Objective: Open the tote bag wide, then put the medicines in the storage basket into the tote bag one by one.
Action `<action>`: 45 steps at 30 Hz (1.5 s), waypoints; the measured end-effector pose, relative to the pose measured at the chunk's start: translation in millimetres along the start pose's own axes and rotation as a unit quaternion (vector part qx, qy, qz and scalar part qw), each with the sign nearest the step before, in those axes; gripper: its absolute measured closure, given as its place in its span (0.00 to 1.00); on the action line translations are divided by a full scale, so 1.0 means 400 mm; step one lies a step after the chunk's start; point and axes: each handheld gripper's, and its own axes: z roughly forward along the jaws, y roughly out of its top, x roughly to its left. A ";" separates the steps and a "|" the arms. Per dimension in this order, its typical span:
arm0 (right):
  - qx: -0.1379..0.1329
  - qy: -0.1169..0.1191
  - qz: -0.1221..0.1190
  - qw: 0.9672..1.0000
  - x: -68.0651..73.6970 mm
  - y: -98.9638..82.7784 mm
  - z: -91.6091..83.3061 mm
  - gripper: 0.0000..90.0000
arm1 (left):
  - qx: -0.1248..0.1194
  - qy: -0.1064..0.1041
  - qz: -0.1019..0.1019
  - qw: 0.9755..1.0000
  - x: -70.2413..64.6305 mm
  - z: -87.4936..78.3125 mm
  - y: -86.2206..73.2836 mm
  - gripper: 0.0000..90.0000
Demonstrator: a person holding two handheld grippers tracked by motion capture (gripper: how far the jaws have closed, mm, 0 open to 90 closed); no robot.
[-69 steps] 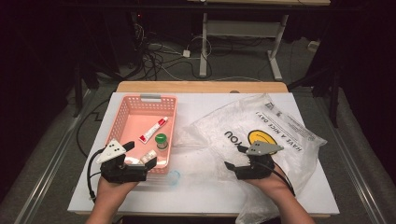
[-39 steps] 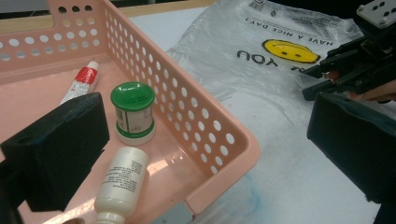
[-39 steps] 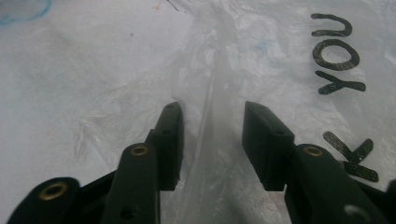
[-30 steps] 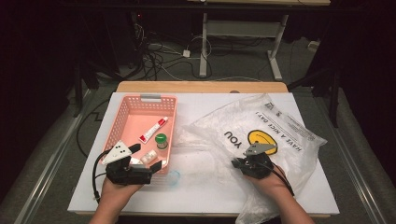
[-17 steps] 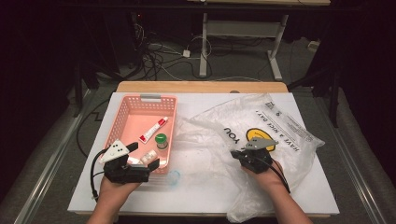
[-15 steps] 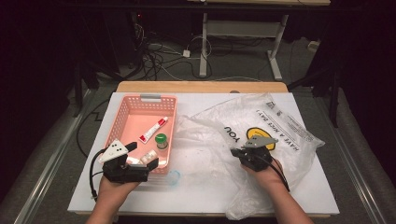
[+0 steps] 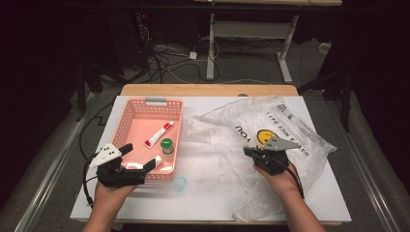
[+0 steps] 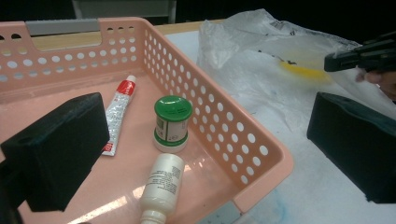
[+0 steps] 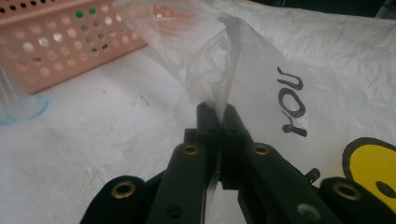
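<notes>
One thin pinch of plastic bag sits in your right gripper's closed jaws; tugging may tear it. Your left gripper's jaws gape empty over the basket.

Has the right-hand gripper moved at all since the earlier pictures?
Yes. The right gripper, shut on the plastic bag, has shifted up the picture and leftward, toward the pink basket.

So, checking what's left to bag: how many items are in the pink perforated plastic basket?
3: a red-capped tube at the back, a green-lidded jar mid-basket, a white bottle nearest.
</notes>
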 end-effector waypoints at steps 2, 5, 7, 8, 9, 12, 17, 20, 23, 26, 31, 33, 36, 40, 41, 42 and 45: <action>-0.015 -0.001 0.007 1.000 -0.005 0.009 -0.015 1.00 | 0.003 -0.001 0.003 1.000 -0.005 0.003 -0.001 0.00; -0.035 -0.006 0.006 0.999 -0.010 0.024 -0.037 1.00 | 0.007 -0.003 0.005 1.000 -0.009 0.009 -0.004 0.00; -0.048 -0.011 0.001 0.999 -0.011 0.035 -0.054 1.00 | 0.007 -0.005 0.006 1.000 -0.011 0.011 -0.004 0.00; -0.052 -0.013 0.001 0.999 -0.011 0.038 -0.059 1.00 | 0.007 -0.004 0.006 1.000 -0.012 0.013 -0.005 0.00; -0.059 -0.013 -0.001 0.998 -0.011 0.042 -0.066 1.00 | 0.007 -0.005 0.005 1.000 -0.013 0.013 -0.005 0.00; -0.080 -0.018 -0.003 0.997 -0.011 0.056 -0.087 1.00 | 0.006 -0.006 0.004 1.000 -0.015 0.014 -0.007 0.00; -0.106 -0.026 -0.005 0.994 -0.014 0.073 -0.113 1.00 | -0.002 -0.005 0.004 1.000 -0.018 0.019 -0.007 0.00; -0.115 -0.029 -0.003 0.993 -0.016 0.078 -0.118 1.00 | 0.002 -0.003 0.011 1.000 -0.023 0.028 -0.004 0.00; -0.111 -0.030 -0.003 0.993 -0.019 0.076 -0.116 1.00 | 0.010 0.001 0.018 1.000 -0.027 0.037 0.002 0.00; -0.111 -0.029 -0.002 0.993 -0.021 0.074 -0.113 1.00 | 0.017 -0.004 0.014 1.000 -0.028 0.047 0.018 0.00; -0.113 -0.027 0.000 0.993 -0.020 0.077 -0.111 1.00 | 0.023 -0.012 0.015 1.000 -0.016 0.060 0.057 0.00; -0.111 -0.026 0.002 0.993 -0.019 0.078 -0.110 1.00 | 0.028 -0.015 0.015 0.999 -0.005 0.066 0.081 0.00; -0.111 -0.023 -0.001 0.994 -0.019 0.082 -0.104 1.00 | 0.015 -0.018 0.009 1.000 0.010 0.075 0.109 0.00; -0.101 -0.024 -0.003 0.995 -0.025 0.088 -0.094 1.00 | 0.012 -0.009 0.011 1.000 0.035 0.100 0.134 0.00; -0.097 -0.027 -0.003 0.995 -0.025 0.088 -0.093 1.00 | 0.012 -0.011 0.008 1.000 0.046 0.112 0.139 0.00; -0.098 -0.026 -0.002 0.995 -0.024 0.087 -0.090 1.00 | 0.012 -0.012 0.006 1.000 0.051 0.118 0.142 0.00; -0.098 -0.021 -0.008 0.995 -0.017 0.085 -0.086 1.00 | 0.012 -0.003 0.007 1.000 0.064 0.139 0.150 0.00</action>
